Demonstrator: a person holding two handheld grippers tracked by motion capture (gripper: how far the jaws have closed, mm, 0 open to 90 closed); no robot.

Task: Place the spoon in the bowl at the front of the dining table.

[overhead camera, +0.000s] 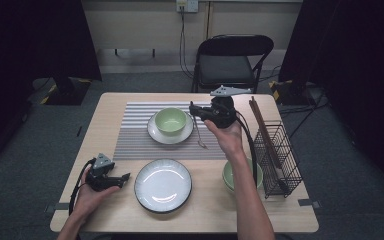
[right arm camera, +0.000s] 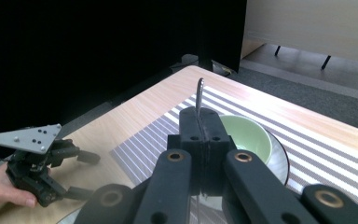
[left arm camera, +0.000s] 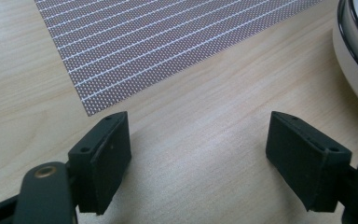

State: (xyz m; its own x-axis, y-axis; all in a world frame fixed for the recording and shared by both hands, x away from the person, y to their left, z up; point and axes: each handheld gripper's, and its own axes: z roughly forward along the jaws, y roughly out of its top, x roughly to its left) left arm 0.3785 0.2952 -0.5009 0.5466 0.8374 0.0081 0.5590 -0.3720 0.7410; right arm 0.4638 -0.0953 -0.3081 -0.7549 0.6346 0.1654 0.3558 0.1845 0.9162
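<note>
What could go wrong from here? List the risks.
1. The right tool pinches a thin metal utensil near one end; it hangs loosely and could swing or slip out.
2. Carried low, its dangling end might clip the green bowl on its saucer.
3. The utensil's far end is hard to make out, so placing it precisely could miss.

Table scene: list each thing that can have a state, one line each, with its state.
left gripper: open, empty, low over bare table.
right gripper: shut on a thin metal utensil, held above the placemat.
green bowl: upright, empty, on a white saucer.
dark-rimmed plate: empty.
second green bowl: upright, partly hidden by the forearm.
wire basket: upright, holding chopsticks.
</note>
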